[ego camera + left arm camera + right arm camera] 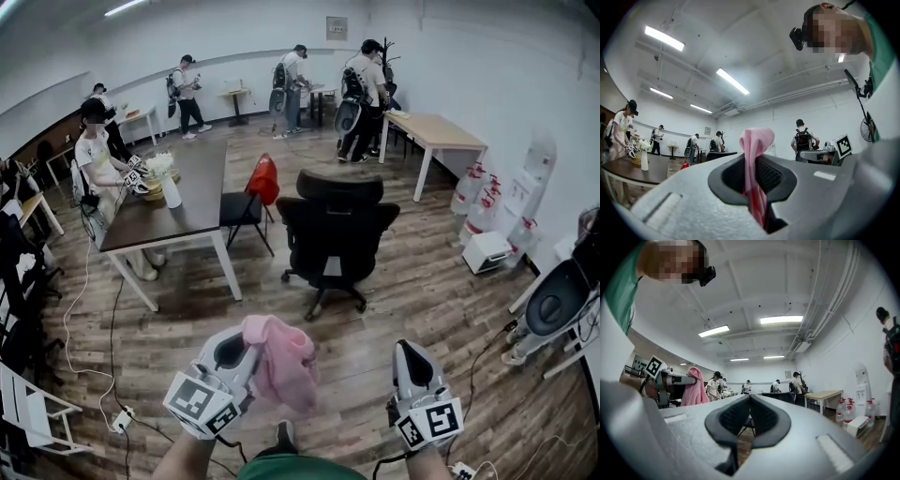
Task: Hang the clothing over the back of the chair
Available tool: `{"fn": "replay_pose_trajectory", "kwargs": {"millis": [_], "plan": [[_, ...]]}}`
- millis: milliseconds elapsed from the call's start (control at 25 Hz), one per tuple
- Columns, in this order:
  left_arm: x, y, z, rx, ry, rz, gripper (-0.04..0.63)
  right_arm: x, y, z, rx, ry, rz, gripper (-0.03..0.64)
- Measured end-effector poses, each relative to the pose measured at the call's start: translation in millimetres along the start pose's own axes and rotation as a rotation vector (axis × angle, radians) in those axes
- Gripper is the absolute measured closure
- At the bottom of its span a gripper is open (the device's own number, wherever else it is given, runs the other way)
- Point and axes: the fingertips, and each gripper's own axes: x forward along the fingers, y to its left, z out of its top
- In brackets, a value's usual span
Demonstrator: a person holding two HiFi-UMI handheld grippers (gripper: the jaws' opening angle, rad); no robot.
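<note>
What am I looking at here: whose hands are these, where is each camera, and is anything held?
No robot arm: a person holds a two-jaw gripper in each hand. The head view looks down from the person's head: left gripper at the left, right gripper at the right, a black chair ahead on the floor. The other two views ride on the grippers and look along their jaws. The left one is clamped on a pink garment; the right one is shut and empty.
</note>
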Motion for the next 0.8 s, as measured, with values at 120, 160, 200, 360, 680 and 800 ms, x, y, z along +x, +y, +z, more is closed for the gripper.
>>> {"fn": "replay_pose_trajectory", "kwargs": {"millis": [120, 160, 200, 360, 680, 800], "plan": [[19, 22, -1, -0.014, -0.013, -0.021, 0.56, 21, -6, 4, -0.021, 0.003, -0.027, 0.615], [25, 31, 0, -0.019, -0.02, -0.027, 0.56, 29, -8, 5, -0.029, 0.004, -0.038, 0.615], [31, 39, 0, -0.023, -0.026, -0.034, 0.56, 37, -9, 6, -0.034, 0.006, -0.048, 0.615], [50, 73, -5, -0.039, -0.046, -0.072, 0.56, 68, -5, 4, -0.053, 0.017, -0.078, 0.615], [79, 129, -25, -0.069, -0.037, -0.133, 0.56, 119, -1, -17, -0.061, 0.067, -0.137, 0.615], [90, 148, -32, -0.074, -0.023, -0.147, 0.56, 138, 1, -24, -0.052, 0.079, -0.152, 0.615]]}}
